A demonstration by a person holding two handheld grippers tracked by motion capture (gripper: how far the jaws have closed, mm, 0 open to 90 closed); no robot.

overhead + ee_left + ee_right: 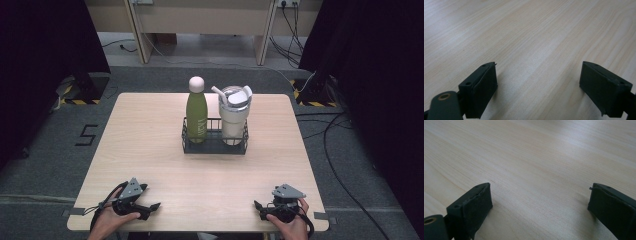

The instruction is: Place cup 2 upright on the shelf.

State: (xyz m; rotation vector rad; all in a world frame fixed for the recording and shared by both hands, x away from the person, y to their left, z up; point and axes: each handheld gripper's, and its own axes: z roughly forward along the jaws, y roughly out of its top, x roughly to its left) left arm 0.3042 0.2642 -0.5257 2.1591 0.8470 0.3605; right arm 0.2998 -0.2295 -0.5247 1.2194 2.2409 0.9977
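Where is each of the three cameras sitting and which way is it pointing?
High view: above the person's edge, looking forward and down on the table, the basket with green bottle and white cup, both hands, left gripper, right gripper.
Left gripper view: on the left gripper, looking along open jaws at bare wood.
Right gripper view: on the right gripper, likewise.
Shared: both gripper views show the tabletop between open jaws.

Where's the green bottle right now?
In the high view, the green bottle stands upright in the left end of the black wire basket at the table's middle, beside the white tumbler.
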